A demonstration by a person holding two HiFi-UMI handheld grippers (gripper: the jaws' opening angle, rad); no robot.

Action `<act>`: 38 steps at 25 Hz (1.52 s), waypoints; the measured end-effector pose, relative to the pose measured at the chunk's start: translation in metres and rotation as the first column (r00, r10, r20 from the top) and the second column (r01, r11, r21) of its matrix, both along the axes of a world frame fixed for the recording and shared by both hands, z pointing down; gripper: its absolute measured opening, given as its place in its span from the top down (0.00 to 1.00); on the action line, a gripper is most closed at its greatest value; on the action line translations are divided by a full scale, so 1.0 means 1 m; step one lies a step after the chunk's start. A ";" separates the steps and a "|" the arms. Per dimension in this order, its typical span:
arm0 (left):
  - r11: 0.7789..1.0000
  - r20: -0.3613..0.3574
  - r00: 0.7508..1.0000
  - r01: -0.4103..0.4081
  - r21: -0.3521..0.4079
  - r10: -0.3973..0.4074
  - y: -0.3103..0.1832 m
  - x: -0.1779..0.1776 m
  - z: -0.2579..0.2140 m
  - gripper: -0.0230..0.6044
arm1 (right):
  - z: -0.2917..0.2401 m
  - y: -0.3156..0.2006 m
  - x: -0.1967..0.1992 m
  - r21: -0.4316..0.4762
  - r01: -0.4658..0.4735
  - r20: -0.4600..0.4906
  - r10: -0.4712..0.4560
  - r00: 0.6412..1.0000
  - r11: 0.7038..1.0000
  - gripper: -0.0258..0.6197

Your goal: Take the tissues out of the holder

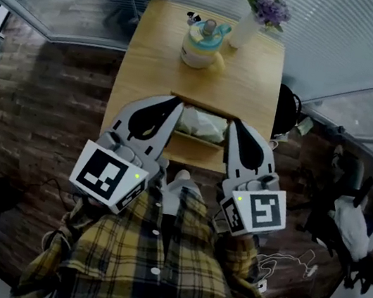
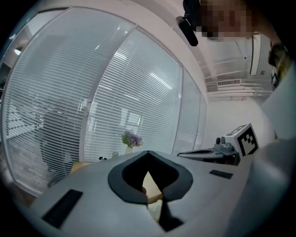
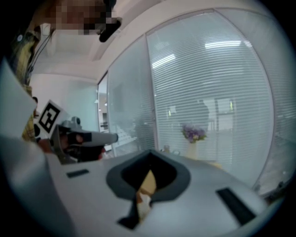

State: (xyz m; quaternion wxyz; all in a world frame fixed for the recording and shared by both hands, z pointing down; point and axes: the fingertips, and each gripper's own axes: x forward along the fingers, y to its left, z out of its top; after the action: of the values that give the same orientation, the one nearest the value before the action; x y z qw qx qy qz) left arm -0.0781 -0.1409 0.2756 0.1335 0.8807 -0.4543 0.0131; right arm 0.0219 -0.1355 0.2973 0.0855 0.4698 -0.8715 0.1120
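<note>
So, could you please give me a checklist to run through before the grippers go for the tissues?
1. Tissues lying in the holder: ok.
2. Left gripper open for a grasp: not ok, shut and empty.
3. Right gripper open: not ok, shut and empty.
4. Grippers flank the holder: ok.
5. Cup and vase stand apart behind the holder: ok.

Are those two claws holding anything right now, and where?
Nothing: left gripper and right gripper are both shut and empty, flanking the tissue holder.
</note>
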 end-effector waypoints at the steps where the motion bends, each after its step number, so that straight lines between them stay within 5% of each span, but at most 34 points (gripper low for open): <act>1: 1.000 0.001 1.000 -0.014 0.000 0.014 -0.006 -0.003 -0.001 0.95 | 0.000 -0.005 -0.001 -0.001 -0.018 -0.001 0.018 1.000 1.000 0.94; 11: 0.988 0.006 0.992 -0.129 -0.089 0.130 -0.040 -0.004 0.022 0.95 | 0.022 -0.030 0.013 -0.075 -0.137 -0.029 0.135 0.990 0.988 0.94; 28: 0.968 -0.012 0.983 -0.183 -0.170 0.184 -0.056 0.023 0.043 0.95 | 0.038 -0.050 0.029 -0.140 -0.091 -0.045 0.085 0.995 0.986 0.94; 38: 0.952 -0.015 0.976 -0.214 -0.220 0.216 -0.056 0.032 0.053 0.72 | 0.033 -0.057 0.042 -0.124 -0.073 -0.032 0.070 0.997 0.990 0.94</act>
State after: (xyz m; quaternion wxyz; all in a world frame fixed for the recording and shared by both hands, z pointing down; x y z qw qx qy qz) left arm -0.0463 -0.1967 0.3286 0.2260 0.9046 -0.3521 0.0817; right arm 0.0638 -0.1929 0.3303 0.1230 0.4959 -0.8441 0.1629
